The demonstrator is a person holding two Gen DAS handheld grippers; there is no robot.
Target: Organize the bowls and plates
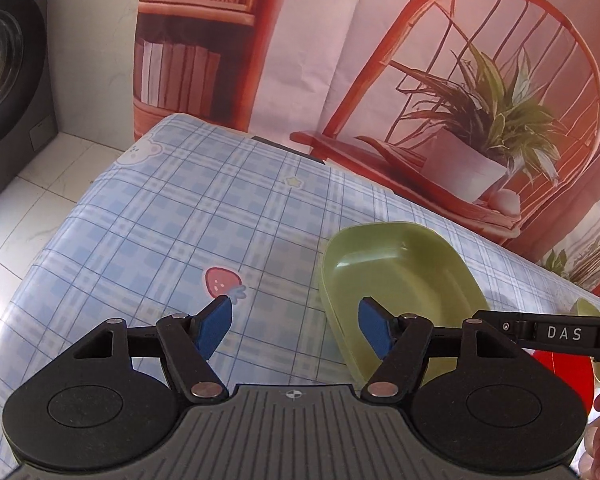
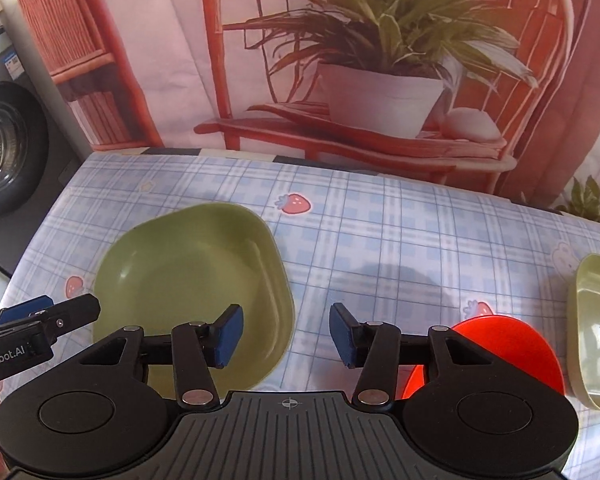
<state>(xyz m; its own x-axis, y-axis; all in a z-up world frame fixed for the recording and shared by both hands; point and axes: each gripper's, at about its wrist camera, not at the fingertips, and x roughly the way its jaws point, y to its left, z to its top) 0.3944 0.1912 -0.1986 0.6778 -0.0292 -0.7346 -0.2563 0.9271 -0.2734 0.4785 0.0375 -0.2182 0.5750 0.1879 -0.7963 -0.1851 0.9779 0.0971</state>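
Note:
A green squarish plate [image 1: 396,272] lies on the blue plaid tablecloth; in the right wrist view it [image 2: 188,276] lies left of centre. My left gripper [image 1: 296,328] is open and empty, its right finger over the plate's near rim. My right gripper [image 2: 286,334] is open and empty, above the cloth between the green plate and a red plate [image 2: 516,348]. A green bowl [image 2: 598,332] stands at the right edge. The red plate [image 1: 564,372] also shows in the left wrist view, mostly hidden.
The table's left edge [image 1: 60,232] drops to a white tiled floor. A washing machine [image 1: 8,68] stands beyond it. A printed backdrop with a red chair and plant [image 2: 380,80] hangs right behind the table's far edge.

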